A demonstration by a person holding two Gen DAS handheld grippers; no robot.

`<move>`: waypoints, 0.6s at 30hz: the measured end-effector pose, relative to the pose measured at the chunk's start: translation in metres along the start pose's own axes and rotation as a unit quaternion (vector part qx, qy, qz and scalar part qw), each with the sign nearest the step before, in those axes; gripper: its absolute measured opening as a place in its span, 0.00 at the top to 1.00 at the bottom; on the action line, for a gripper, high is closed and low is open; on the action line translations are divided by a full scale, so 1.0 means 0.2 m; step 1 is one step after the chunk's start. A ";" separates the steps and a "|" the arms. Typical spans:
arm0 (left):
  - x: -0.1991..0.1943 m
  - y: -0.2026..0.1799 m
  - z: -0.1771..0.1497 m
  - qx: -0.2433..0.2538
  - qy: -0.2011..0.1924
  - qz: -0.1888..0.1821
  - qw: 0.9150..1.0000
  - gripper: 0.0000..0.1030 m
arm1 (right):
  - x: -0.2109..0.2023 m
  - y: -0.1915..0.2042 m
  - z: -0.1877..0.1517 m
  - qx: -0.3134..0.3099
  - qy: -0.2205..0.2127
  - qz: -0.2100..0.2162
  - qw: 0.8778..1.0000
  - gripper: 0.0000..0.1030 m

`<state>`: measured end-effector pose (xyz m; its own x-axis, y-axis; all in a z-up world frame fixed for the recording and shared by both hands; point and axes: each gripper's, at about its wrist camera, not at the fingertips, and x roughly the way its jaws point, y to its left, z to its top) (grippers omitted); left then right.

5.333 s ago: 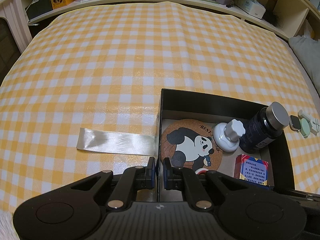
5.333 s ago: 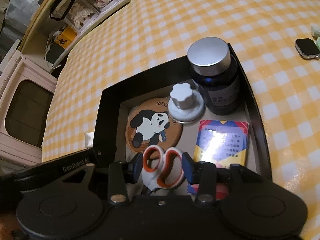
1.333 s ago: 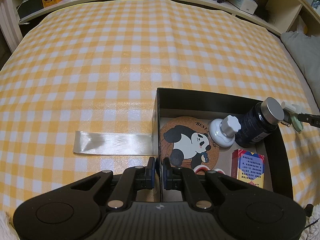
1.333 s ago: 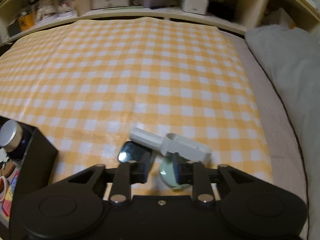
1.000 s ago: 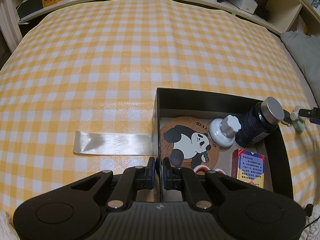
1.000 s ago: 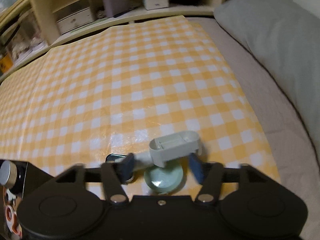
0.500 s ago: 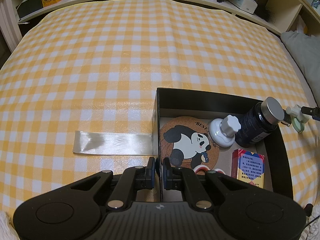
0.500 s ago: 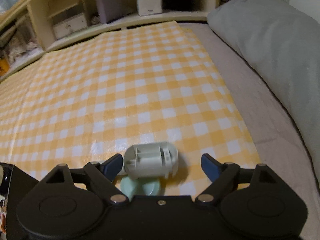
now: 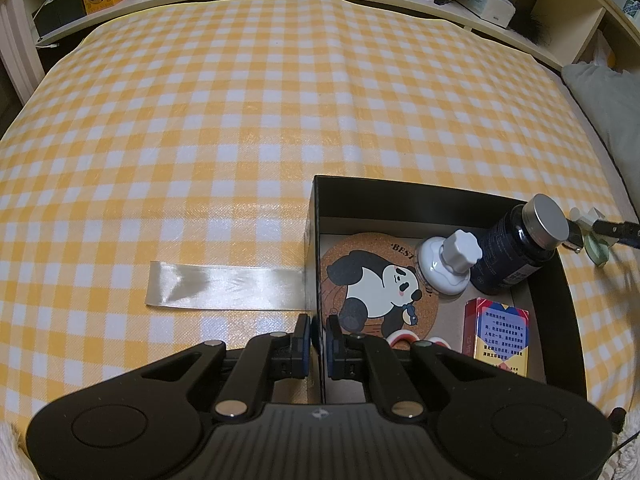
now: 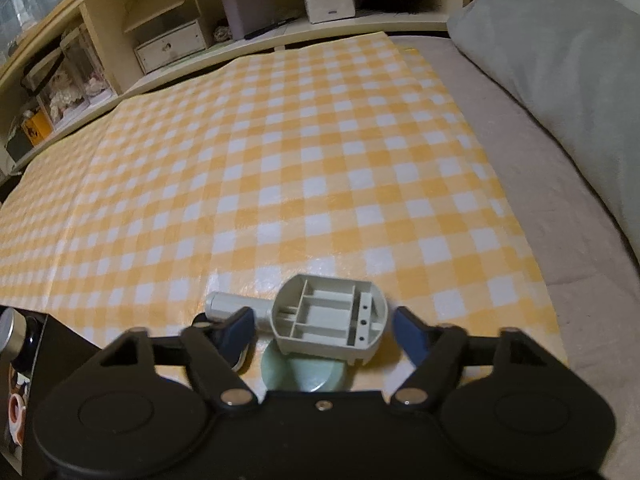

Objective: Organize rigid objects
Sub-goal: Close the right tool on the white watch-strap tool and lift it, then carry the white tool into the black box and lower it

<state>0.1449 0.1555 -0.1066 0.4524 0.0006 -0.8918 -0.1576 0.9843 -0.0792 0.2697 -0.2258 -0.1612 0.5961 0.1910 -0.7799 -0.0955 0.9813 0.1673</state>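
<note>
Two grippers angled steeply down: left gripper (image 9: 318,340) pinching black box (image 9: 400,196) left wall; right gripper (image 10: 323,326) closing around grey plastic part (image 10: 330,318), pads not touching.

Bottle (image 9: 516,248), knob (image 9: 450,262), coaster (image 9: 376,288), card pack (image 9: 498,328) in box (image 9: 400,196); ribbon (image 9: 224,285) left, seemingly touching.

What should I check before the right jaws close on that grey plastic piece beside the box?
1. Grey plastic piece sits between the right gripper pads: ok; jaws closing, not yet touching.
2. Piece free of neighbours: not ok; it overlaps the green disc.
3. Left pad clear of the dark item behind it: cannot tell.
4. Left gripper shut on the black box wall: ok.
5. Space in the box: ok, bare floor beside the card pack.
</note>
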 end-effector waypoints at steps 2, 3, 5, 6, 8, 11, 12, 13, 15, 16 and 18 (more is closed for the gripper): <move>0.00 0.00 0.00 0.000 0.000 0.000 1.000 0.93 | 0.01 0.00 -0.01 -0.001 0.011 -0.006 1.000 0.38; 0.00 0.00 0.00 0.000 0.000 0.000 1.000 0.93 | 0.01 0.00 -0.01 -0.002 0.011 -0.005 1.000 0.38; 0.00 0.00 0.00 0.000 0.000 0.000 1.000 0.93 | 0.00 0.01 -0.01 -0.003 0.012 -0.008 1.000 0.38; 0.00 0.00 0.00 0.000 0.000 0.000 1.000 0.93 | -0.01 0.01 -0.01 -0.004 0.013 -0.011 1.000 0.38; 0.00 0.00 0.00 -0.001 0.000 0.000 1.000 0.93 | -0.02 0.02 -0.01 -0.003 0.010 -0.014 1.000 0.38; 0.00 0.00 0.00 0.000 0.000 0.000 1.000 0.93 | -0.07 0.05 0.02 0.010 -0.010 -0.001 1.000 0.38; 0.00 0.00 0.00 0.001 0.000 0.001 1.000 0.93 | -0.09 0.06 0.04 0.013 -0.018 0.005 1.000 0.38; 0.00 0.00 0.00 0.001 0.000 0.001 1.000 0.93 | -0.12 0.09 0.05 0.014 -0.026 0.013 0.999 0.38; 0.00 0.00 0.00 0.000 0.000 0.000 1.000 0.93 | -0.18 0.15 0.08 0.015 -0.044 0.036 0.998 0.38; 0.00 0.00 0.00 0.000 0.000 0.000 1.000 0.93 | -0.20 0.18 0.09 0.013 -0.050 0.047 0.998 0.38; 0.00 0.00 0.00 0.000 0.000 0.000 1.000 0.93 | -0.27 0.28 0.10 -0.003 -0.060 0.075 0.995 0.38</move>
<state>0.1449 0.1558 -0.1062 0.4521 0.0005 -0.8920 -0.1579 0.9843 -0.0795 0.2492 -0.1824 -0.0982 0.6658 0.3305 -0.6689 -0.1951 0.9425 0.2715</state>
